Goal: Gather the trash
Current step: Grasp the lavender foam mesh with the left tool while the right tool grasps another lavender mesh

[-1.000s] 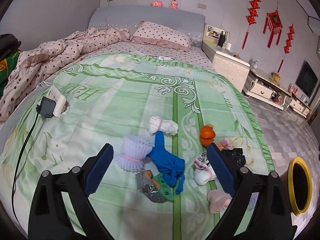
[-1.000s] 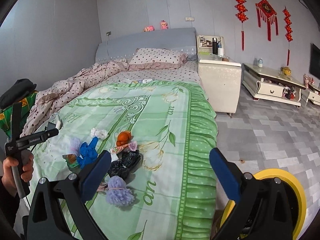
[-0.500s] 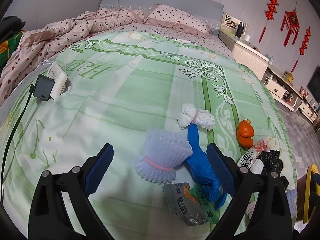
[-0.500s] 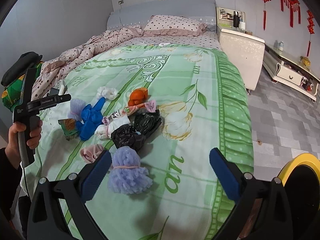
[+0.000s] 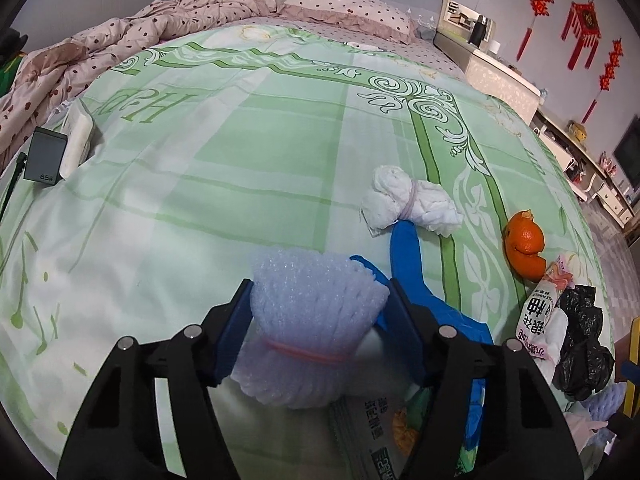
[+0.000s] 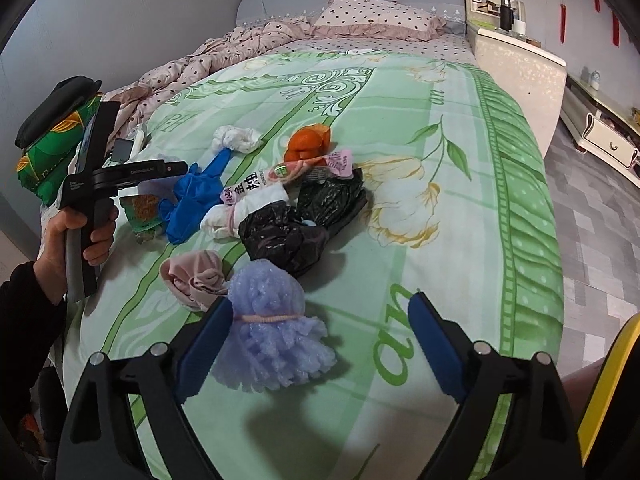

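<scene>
We are at the pick-up step of collecting trash, with both tools lowered over the litter strewn on the green bedspread (image 5: 248, 168). In the left wrist view, the left gripper (image 5: 318, 312) brackets a pale blue foam net bundle (image 5: 316, 320) tied with a pink band, at the lower middle of the frame; its jaws are closing, and the blue pads seem to be touching the foam on both sides, though we cannot tell how firmly they squeeze. A blue glove (image 5: 408, 268) lies just beside it to the right, partly behind the right pad, so the next move calls for a straight lift that leaves the glove behind. In the right wrist view, the right gripper (image 6: 316, 344) stands wide, its jaws beginning to close around a purple foam net bundle (image 6: 268, 332) at the lower middle; the left pad is just beside it, the right pad well apart. We judge that it needs to close further and centre itself before lifting. A yellow-rimmed bin (image 6: 608, 380) shows at the lower right edge, likely where both bundles go.
</scene>
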The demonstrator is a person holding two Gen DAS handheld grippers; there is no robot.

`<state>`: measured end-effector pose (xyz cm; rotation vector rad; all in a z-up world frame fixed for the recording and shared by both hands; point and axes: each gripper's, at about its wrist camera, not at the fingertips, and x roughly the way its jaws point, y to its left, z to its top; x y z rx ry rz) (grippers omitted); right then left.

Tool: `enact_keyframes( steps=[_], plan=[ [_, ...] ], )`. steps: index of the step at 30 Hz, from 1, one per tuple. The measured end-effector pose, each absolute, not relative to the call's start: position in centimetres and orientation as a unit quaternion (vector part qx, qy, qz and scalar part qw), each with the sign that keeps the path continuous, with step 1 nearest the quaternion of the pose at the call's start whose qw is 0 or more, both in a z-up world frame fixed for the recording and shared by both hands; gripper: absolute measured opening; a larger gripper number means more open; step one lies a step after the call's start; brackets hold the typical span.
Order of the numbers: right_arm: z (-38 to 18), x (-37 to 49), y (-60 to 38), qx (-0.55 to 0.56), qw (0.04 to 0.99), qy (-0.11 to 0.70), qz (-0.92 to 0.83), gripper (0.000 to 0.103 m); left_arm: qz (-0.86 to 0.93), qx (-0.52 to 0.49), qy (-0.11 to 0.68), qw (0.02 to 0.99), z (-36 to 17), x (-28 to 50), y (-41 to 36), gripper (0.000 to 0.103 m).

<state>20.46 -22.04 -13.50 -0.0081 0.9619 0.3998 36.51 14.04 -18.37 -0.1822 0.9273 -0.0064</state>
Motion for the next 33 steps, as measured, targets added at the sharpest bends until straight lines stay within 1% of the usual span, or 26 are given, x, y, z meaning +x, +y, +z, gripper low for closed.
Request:
enact_keyframes(
  steps=[3,4,5,6,8,9,10,11,15,21,27,33],
  plan=[
    [-13.8,20.7,-21.2,-0.008,0.862,0.463,0.208,0.079,-0.003,-0.084,0.440,0.894,-18.6,36.4,14.1,0.054],
    [-13.9,20.8,-21.0,-0.007,0.859,0.464,0.214,0.073,-0.003,-0.085,0.438,0.895,-18.6,36.4,14.2,0.052],
    [-14.1,20.9,-20.9,-0.006,0.857,0.467,0.219,0.070,-0.002,-0.086,0.437,0.896,-18.6,36.4,14.2,0.050],
    [-14.2,21.0,-20.7,-0.004,0.855,0.469,0.222,0.068,-0.001,-0.086,0.435,0.896,-18.5,36.2,14.4,0.049],
    [-14.5,21.0,-20.2,0.000,0.847,0.476,0.237,0.061,0.000,-0.085,0.432,0.898,-18.4,36.2,14.4,0.047],
    [-14.7,21.0,-19.9,0.000,0.841,0.482,0.245,0.055,0.000,-0.084,0.431,0.898,-18.3,36.1,14.3,0.046],
    [-15.0,21.0,-19.5,0.000,0.834,0.491,0.252,0.045,0.000,-0.081,0.430,0.899,-18.2,36.0,14.2,0.046],
    [-15.3,21.0,-19.2,0.002,0.829,0.496,0.258,0.041,-0.001,-0.077,0.429,0.900,-18.2,36.0,14.1,0.045],
    [-14.8,20.5,-18.8,-0.003,0.832,0.489,0.261,0.038,0.002,-0.074,0.425,0.902,-17.9,35.8,14.1,0.043],
    [-13.0,19.5,-19.4,0.002,0.842,0.472,0.260,0.037,0.007,-0.086,0.418,0.904,-16.6,34.6,14.9,0.042],
    [-10.8,17.9,-20.1,0.011,0.853,0.453,0.260,0.037,0.013,-0.084,0.399,0.913,-13.8,32.5,15.4,0.042],
    [-8.1,16.0,-21.1,0.027,0.864,0.433,0.256,0.037,0.009,-0.075,0.372,0.925,-9.7,29.5,14.6,0.042]
  ],
)
